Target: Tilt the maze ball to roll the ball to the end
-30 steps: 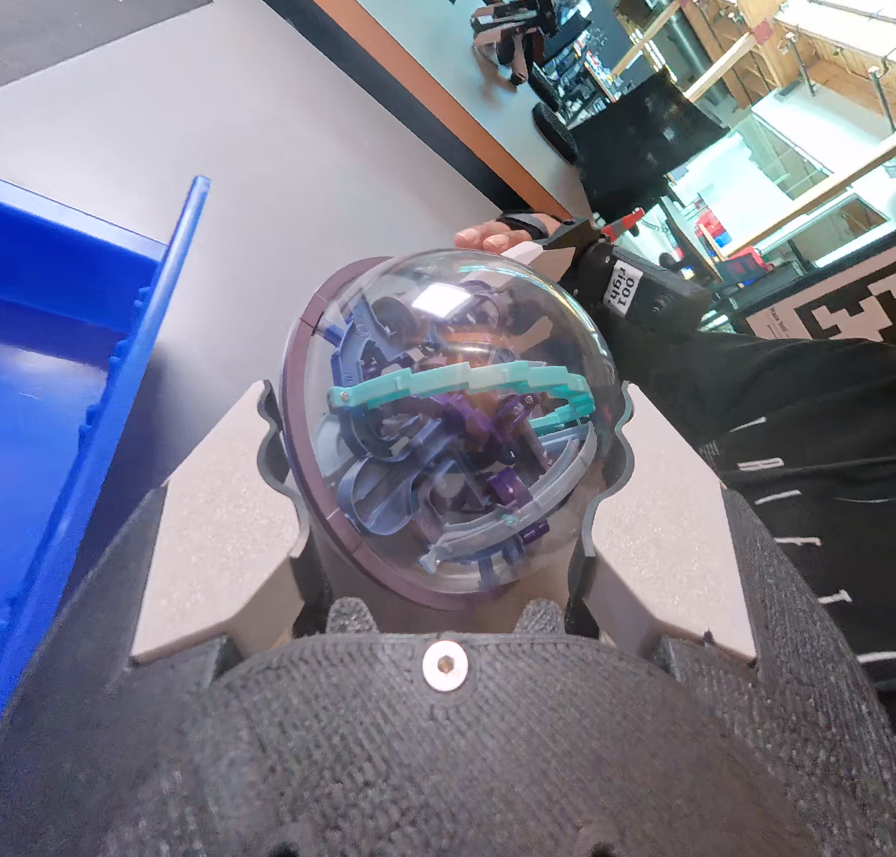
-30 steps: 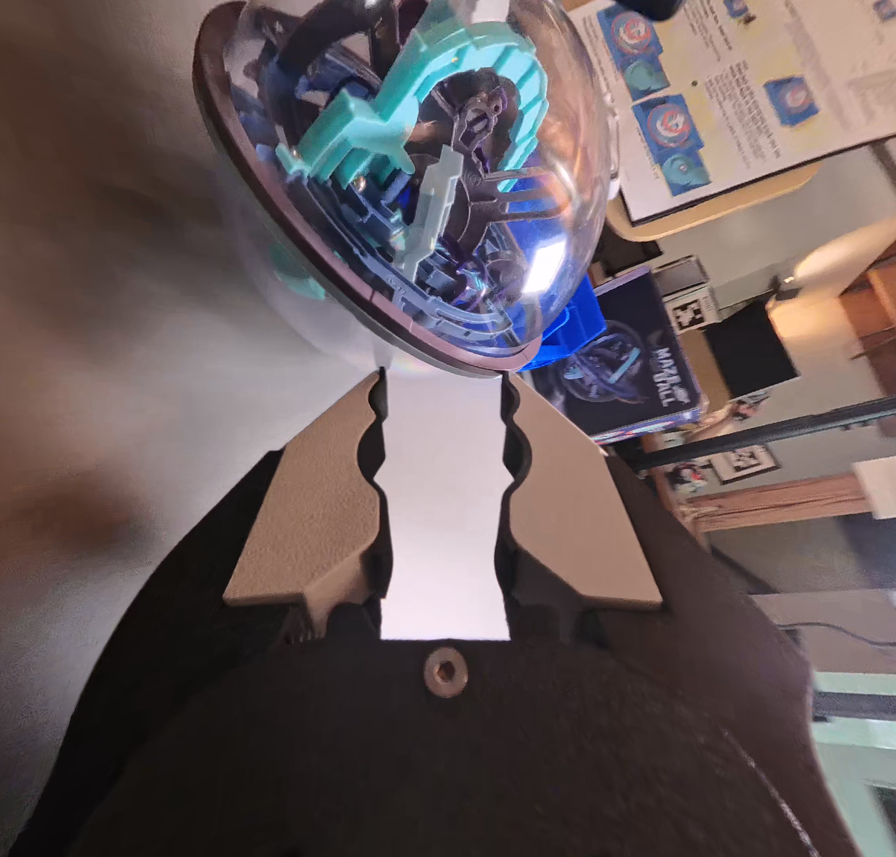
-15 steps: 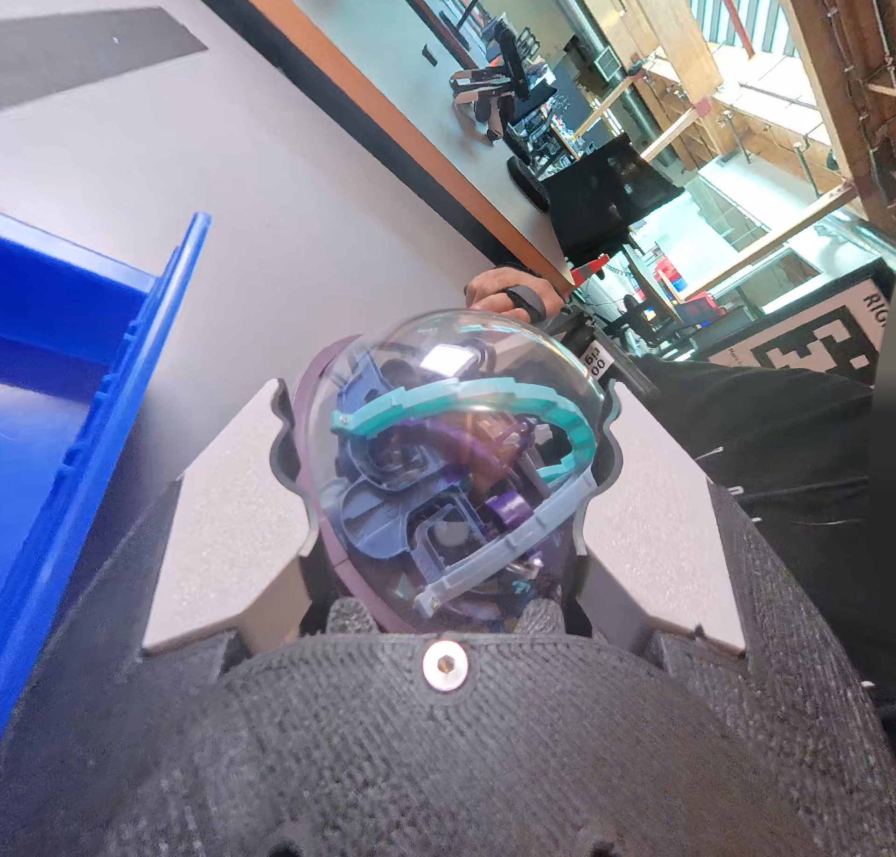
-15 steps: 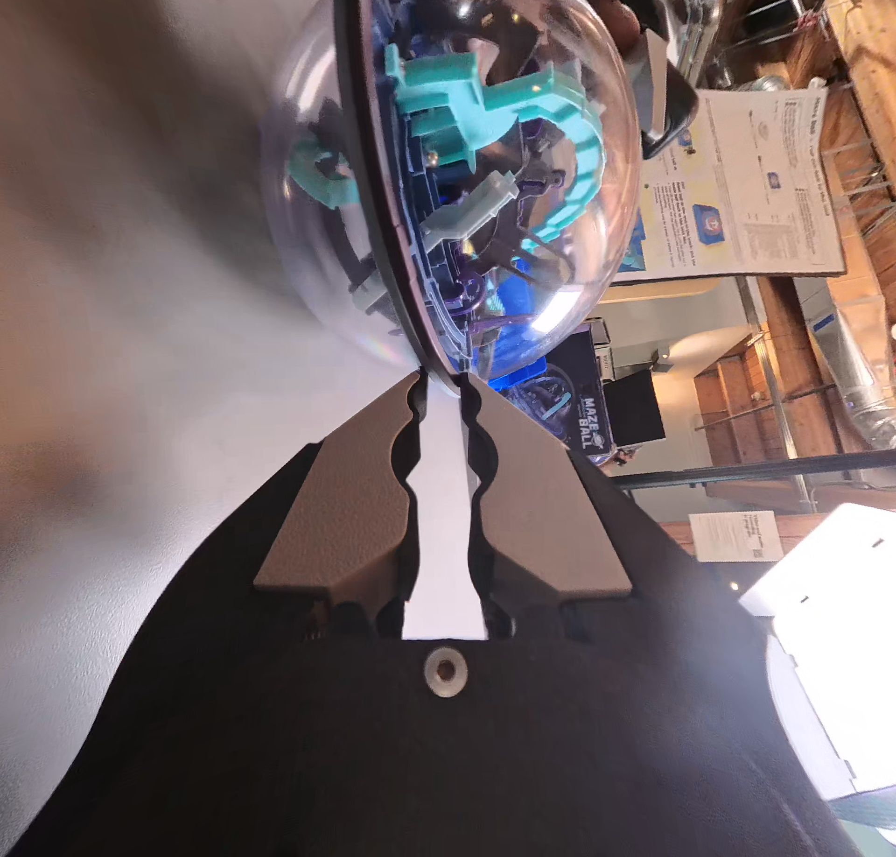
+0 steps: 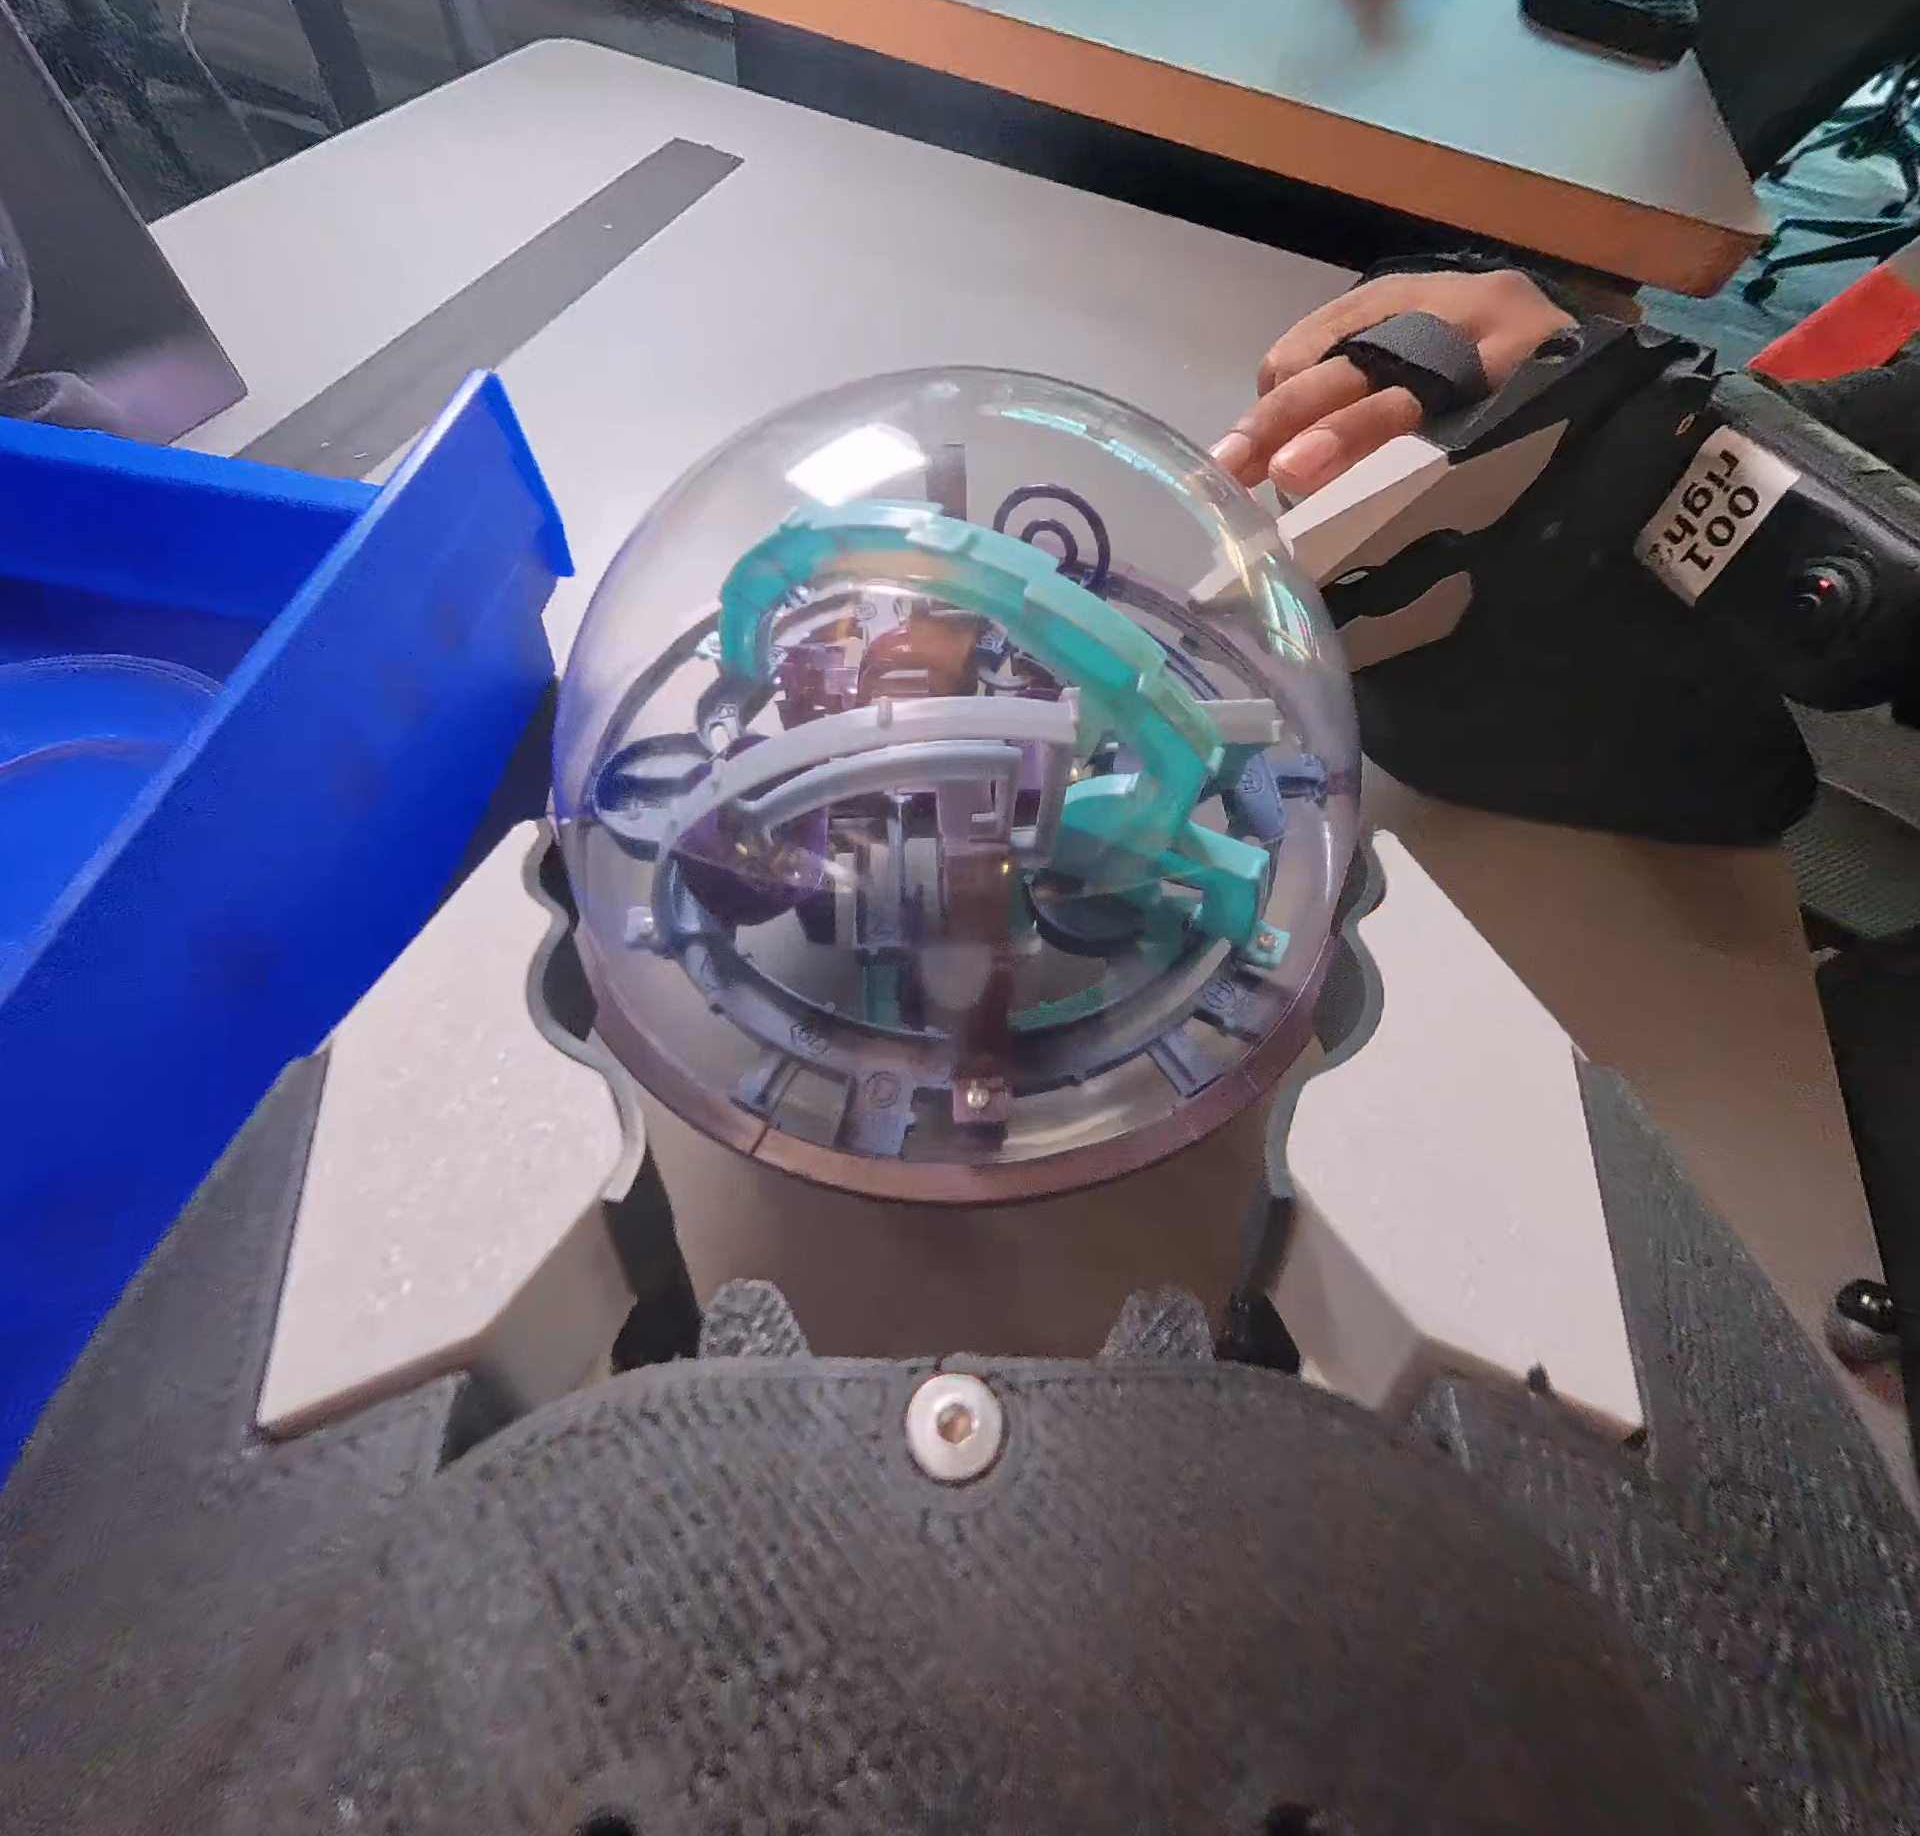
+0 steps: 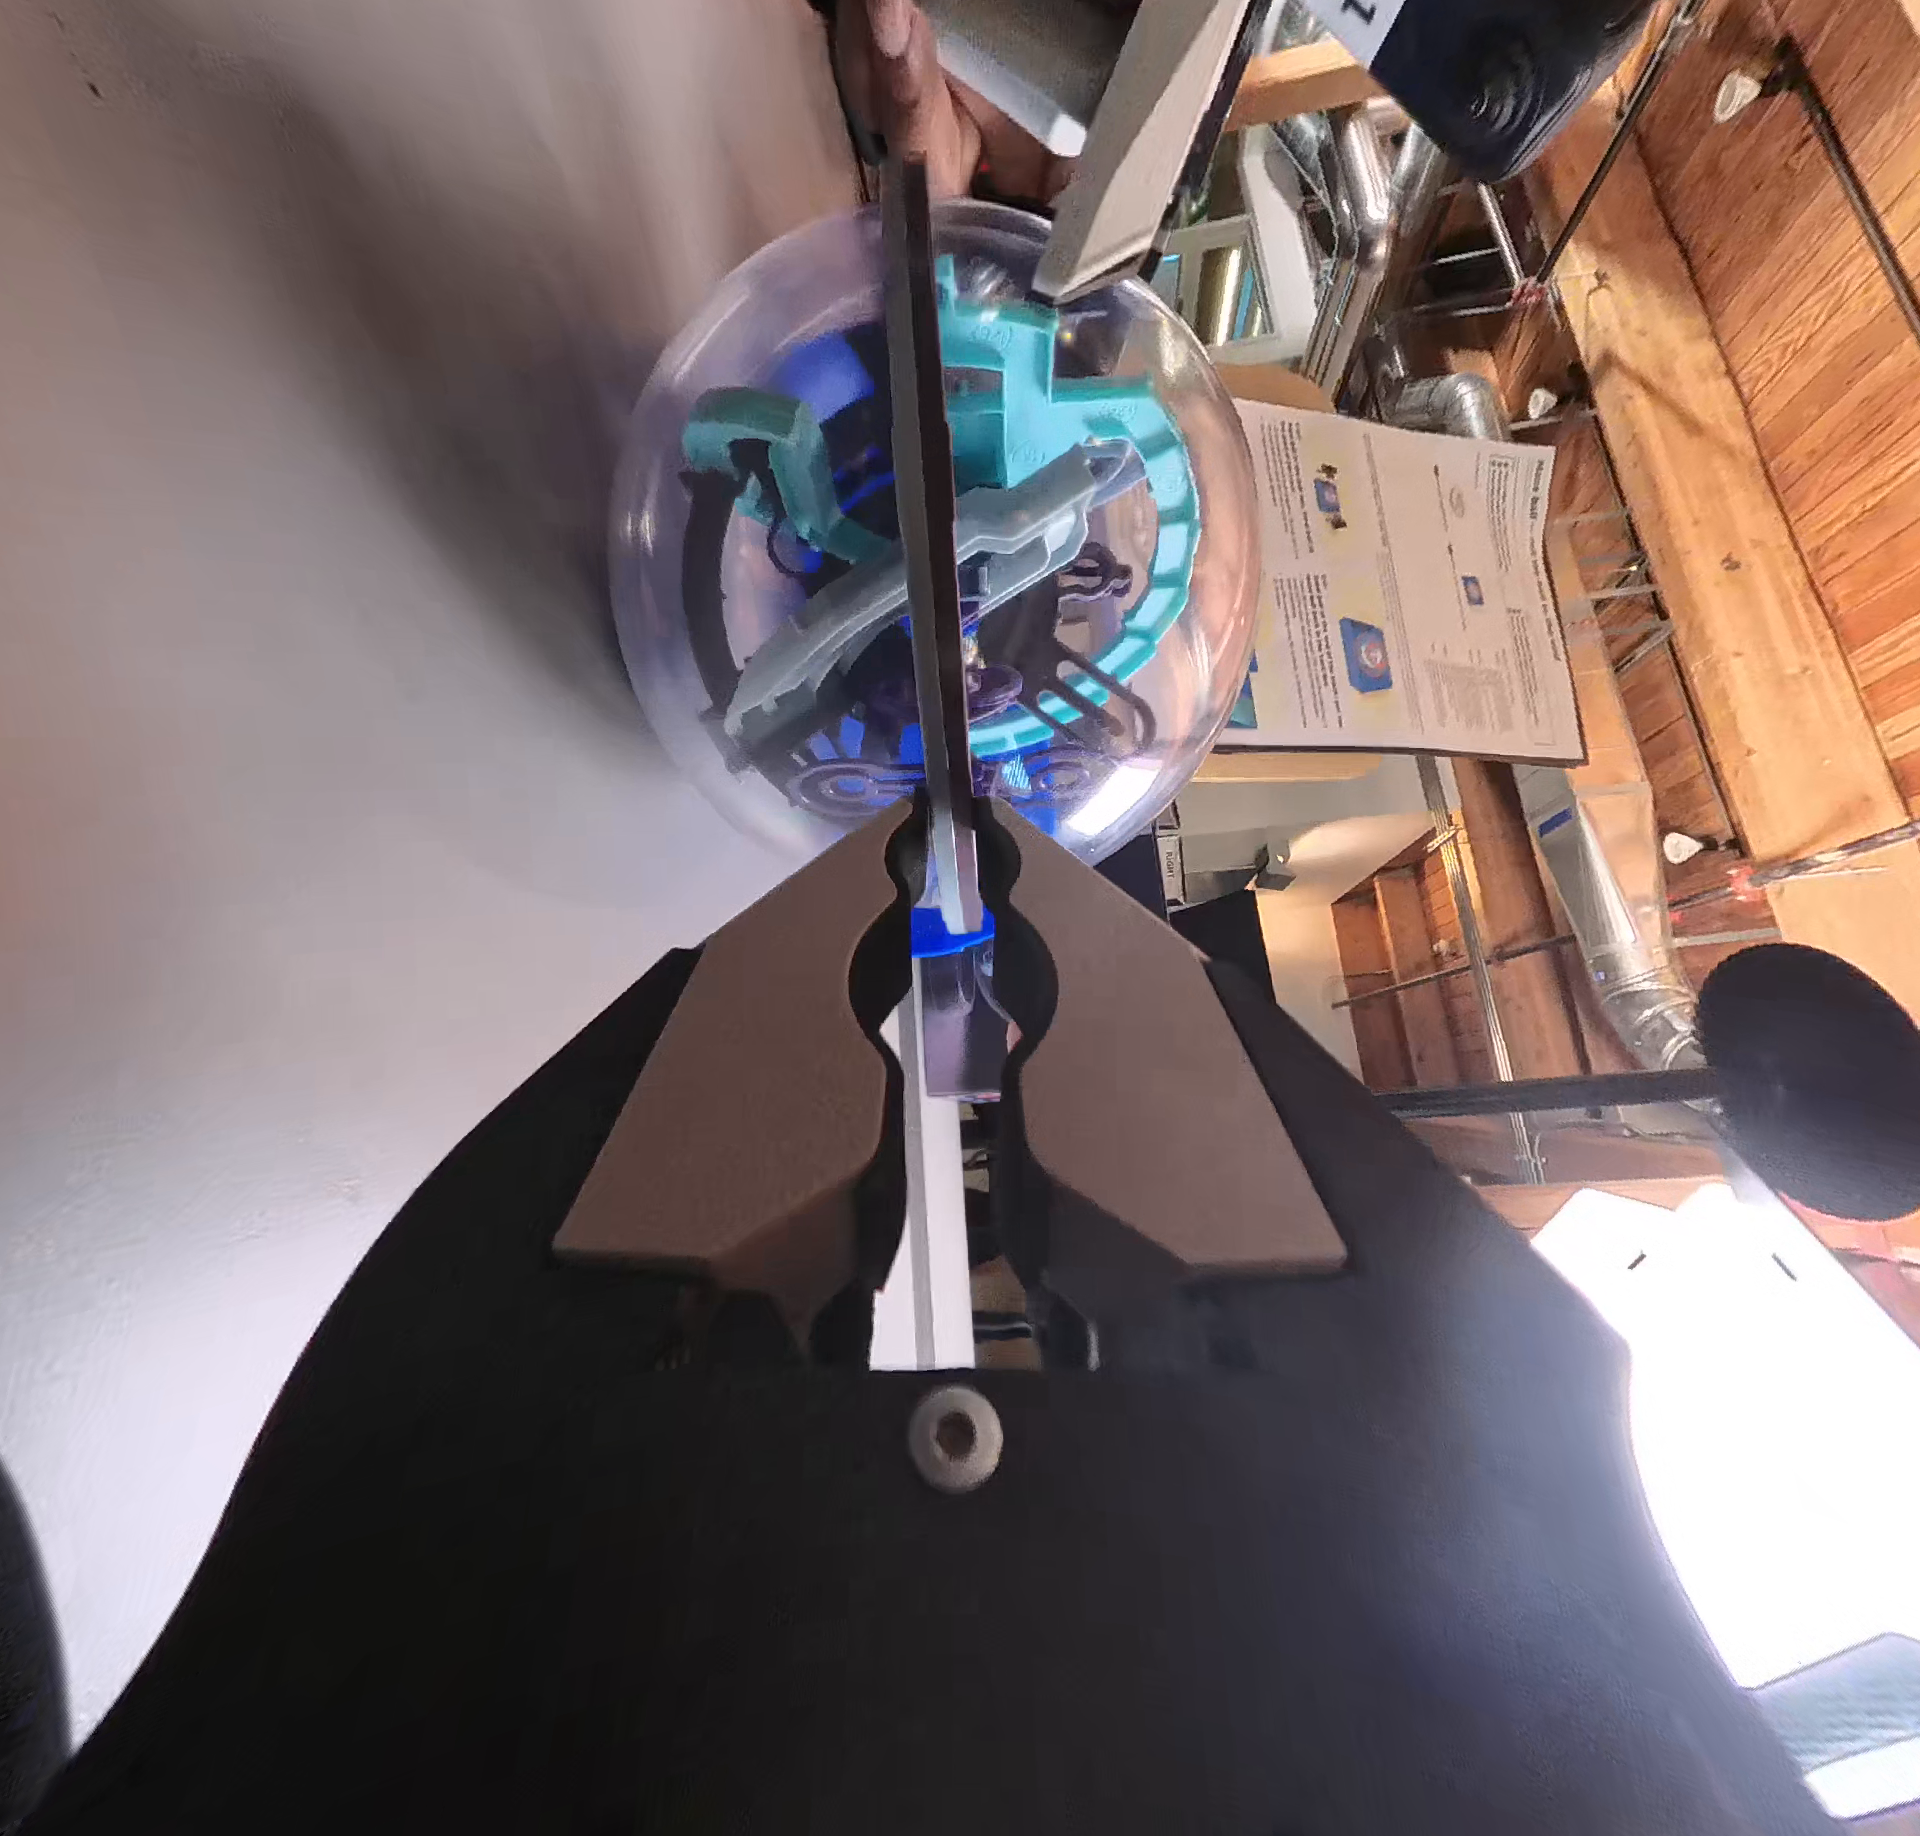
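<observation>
With the left gripper [image 5: 956, 913] spread wide around the maze ball [image 5: 951, 768] above the bench [image 5: 935, 259], and the right gripper [image 6: 948, 830] pinched narrow on the ball's dark equatorial rim [image 6: 920, 498], support is marginal. The thin rim may slip during tilting. The smooth sphere would then roll toward the blue bin [image 5: 260, 706] at left.

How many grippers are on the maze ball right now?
2. The left gripper straddles the maze ball with wide jaws, one finger on each side. The right gripper pinches the ball's dark equator rim edge-on at its far side.
</observation>
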`<state>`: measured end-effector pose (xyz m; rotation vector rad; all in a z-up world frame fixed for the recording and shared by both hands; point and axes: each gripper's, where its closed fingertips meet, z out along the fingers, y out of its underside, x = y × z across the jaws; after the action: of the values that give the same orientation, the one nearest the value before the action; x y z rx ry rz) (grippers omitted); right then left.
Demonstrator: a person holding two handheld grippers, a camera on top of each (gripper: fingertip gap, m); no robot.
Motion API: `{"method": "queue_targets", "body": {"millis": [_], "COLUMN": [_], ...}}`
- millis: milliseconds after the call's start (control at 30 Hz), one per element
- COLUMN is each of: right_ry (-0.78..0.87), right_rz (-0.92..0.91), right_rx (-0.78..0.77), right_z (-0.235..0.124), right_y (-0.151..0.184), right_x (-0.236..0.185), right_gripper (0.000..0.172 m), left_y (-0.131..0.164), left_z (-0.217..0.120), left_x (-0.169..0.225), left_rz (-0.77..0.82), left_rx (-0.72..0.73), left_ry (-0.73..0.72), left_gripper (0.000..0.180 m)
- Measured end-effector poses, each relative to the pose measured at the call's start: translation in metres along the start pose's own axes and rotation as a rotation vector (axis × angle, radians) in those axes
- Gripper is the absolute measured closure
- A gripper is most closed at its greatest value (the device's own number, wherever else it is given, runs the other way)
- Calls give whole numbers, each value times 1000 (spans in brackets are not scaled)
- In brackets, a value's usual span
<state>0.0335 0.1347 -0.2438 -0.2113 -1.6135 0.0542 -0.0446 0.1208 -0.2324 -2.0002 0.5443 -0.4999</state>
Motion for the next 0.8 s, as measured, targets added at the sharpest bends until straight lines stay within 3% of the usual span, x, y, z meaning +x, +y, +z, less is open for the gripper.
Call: {"method": "queue_targets", "body": {"millis": [433,600,700,800], "right_ry": [-122,-130,-141,-153], "right_rz": [269,367,474,599], "right_rx": [53,46,55,71], "right_z": [-1,0,0,1], "right_y": [-1,7,13,19], "right_x": [-12,-11,-10,-9], "right_gripper": [165,165,165,166], "left_y": [-16,-31,-19,6], "left_z": [4,-13,-22,-17], "left_x": [-4,-6,-9,-19], "left_rz": [-59,-69,3,30], "left_rx": [101,222,217,180], "left_ry": [40,87,108,121], "left_gripper": [41,42,43,57]}}
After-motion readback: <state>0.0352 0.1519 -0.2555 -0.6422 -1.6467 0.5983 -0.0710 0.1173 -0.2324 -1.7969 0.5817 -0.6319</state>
